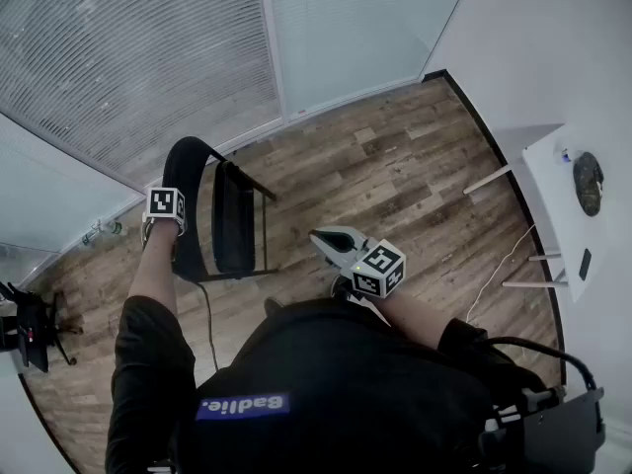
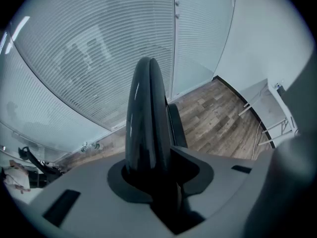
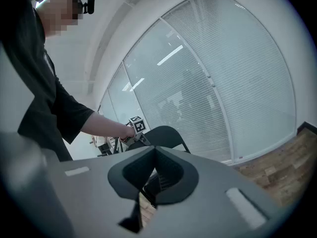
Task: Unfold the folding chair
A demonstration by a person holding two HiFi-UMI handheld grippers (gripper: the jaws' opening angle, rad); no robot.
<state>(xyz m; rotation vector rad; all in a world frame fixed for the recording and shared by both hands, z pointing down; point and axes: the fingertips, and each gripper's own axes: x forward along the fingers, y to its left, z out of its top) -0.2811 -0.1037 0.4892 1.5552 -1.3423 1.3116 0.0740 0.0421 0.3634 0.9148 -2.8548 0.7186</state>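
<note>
A black folding chair [image 1: 222, 215] stands on the wood floor near the glass wall, its seat panel [image 1: 235, 217] steeply tilted close to the frame. My left gripper [image 1: 166, 227] points down onto the top of the curved backrest [image 2: 146, 118], and its jaws are shut on that edge. In the right gripper view the chair [image 3: 166, 133] shows ahead, with the left gripper's marker cube [image 3: 137, 124] at its top. My right gripper [image 1: 321, 237] hangs in the air to the chair's right, apart from it. It [image 3: 155, 152] is shut, with nothing between its jaws.
A white table [image 1: 553, 215] stands at the right wall with a dark object [image 1: 589, 182] on it. A white cable [image 1: 499, 270] trails on the floor beside it. Blinds behind glass [image 1: 148, 57] run along the back. Black gear [image 1: 35, 324] stands at the far left.
</note>
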